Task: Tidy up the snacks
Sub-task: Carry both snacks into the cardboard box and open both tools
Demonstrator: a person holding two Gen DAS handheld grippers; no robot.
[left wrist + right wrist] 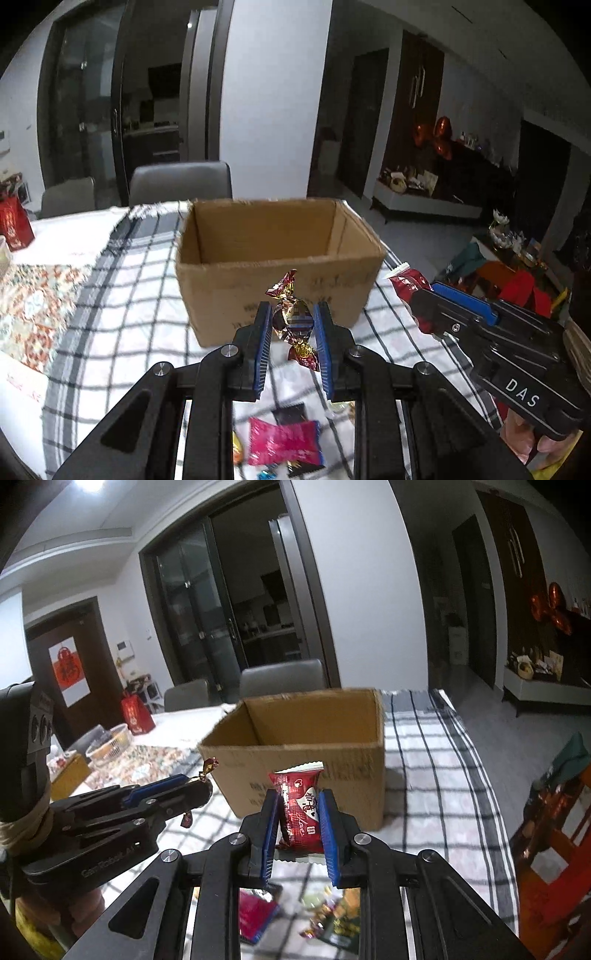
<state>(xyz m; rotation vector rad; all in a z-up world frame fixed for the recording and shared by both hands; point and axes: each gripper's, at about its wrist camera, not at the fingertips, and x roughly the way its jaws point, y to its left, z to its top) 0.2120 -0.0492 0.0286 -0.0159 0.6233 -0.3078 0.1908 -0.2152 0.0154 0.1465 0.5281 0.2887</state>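
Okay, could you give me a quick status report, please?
Left gripper shut on twist-wrapped candy. Right gripper shut on red packet. Cardboard box ahead, open, path clear.

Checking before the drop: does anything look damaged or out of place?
Only the box: its top rim is ragged, flaps apparently torn off. It stands upright on the checked cloth. The candy and red packet sit squarely gripped.
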